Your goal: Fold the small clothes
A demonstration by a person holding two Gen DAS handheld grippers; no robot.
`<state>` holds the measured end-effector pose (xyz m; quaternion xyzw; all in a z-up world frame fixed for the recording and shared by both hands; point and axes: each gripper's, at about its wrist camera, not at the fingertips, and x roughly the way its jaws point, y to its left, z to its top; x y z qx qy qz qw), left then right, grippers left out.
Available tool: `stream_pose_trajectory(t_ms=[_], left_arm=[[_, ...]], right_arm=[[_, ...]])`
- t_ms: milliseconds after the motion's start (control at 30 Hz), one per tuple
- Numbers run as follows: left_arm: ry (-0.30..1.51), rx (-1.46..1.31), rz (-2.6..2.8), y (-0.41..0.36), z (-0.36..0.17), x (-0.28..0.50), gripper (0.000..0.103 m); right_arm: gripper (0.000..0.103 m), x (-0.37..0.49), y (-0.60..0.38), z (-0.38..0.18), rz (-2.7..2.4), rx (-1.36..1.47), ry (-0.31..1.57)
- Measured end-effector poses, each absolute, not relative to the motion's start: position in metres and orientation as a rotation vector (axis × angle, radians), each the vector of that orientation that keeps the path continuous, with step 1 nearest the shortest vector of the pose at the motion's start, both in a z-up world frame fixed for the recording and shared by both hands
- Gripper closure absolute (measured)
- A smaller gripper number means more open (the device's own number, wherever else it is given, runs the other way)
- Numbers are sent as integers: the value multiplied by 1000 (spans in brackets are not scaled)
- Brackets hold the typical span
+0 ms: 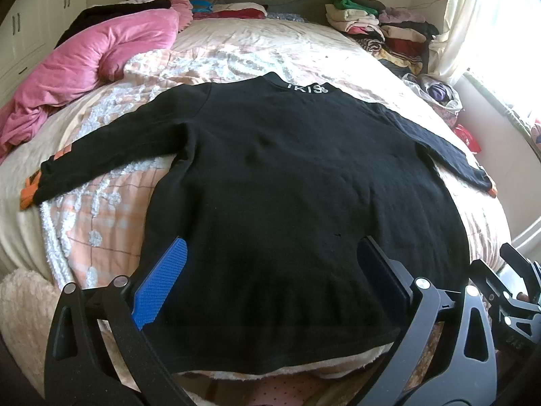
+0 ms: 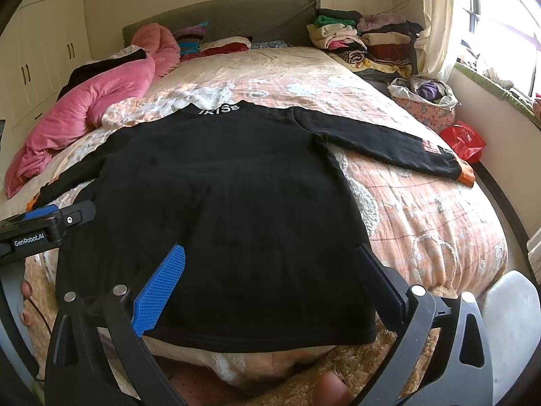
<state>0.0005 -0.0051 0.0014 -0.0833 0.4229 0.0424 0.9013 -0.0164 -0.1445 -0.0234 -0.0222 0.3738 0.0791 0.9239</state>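
While both grippers hang above the near edge of the bed [image 1: 236, 57], nothing is gripped. I read the scene left to right.

Far left: pink duvet [image 1: 77, 77], bunched, well clear of the work.

Left sleeve [image 1: 111, 155] runs out to the left, orange cuff at the bed's edge.

Left gripper [image 1: 270, 264]: fingers spread wide, blue pad [image 1: 162, 287] over the shirt's left hem area, not touching as far as I can tell. Nothing between the jaws but the cloth below.

Shirt [image 1: 287, 176]: black, long-sleeved, laid flat, collar away from me, hem nearest. Long axis runs straight away from both grippers; sleeves splayed out either side.

Right gripper [image 2: 270, 270]: fingers also spread wide, empty, above the hem, its right finger near the hem's right corner.

Right sleeve [image 2: 389, 145] stretches right, orange cuff near the bed edge.

Key relation: hem lies just ahead of and below both sets of fingers, each gripper nearer its own sleeve. My call: the next move is a sleeve fold-in, left takes left, right takes right. Each sleeve is a reach forward and outward.

Containers: a floral basket [image 2: 426, 111] beside the bed at right, stuffed with loose clothes; red bag [image 2: 463, 142] next to it, contents not visible. Folded stack [image 2: 365, 37] by the headboard, far right.
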Motion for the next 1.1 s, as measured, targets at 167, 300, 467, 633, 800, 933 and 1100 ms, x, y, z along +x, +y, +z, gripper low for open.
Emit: stream_pose_trajectory(t_ms=[167, 300, 467, 633, 800, 933, 1100], left_arm=[[874, -171, 87, -5, 2, 0, 8], [874, -171, 88, -5, 2, 1, 8], [873, -171, 87, -6, 2, 1, 8], [874, -170, 89, -5, 2, 0, 8], [873, -171, 87, -5, 2, 0, 8], [873, -170, 89, -8, 3, 0, 8], [873, -169, 88, -8, 3, 0, 8]], right_arm=[[4, -16, -145, -24, 163, -49, 767], [4, -16, -144, -24, 162, -50, 767], [4, -17, -142, -23, 161, -54, 764], [4, -17, -142, -23, 162, -54, 763], [4, -16, -142, -23, 164, -58, 761], [4, -16, -141, -22, 165, -60, 760], [4, -16, -139, -20, 167, -62, 758]])
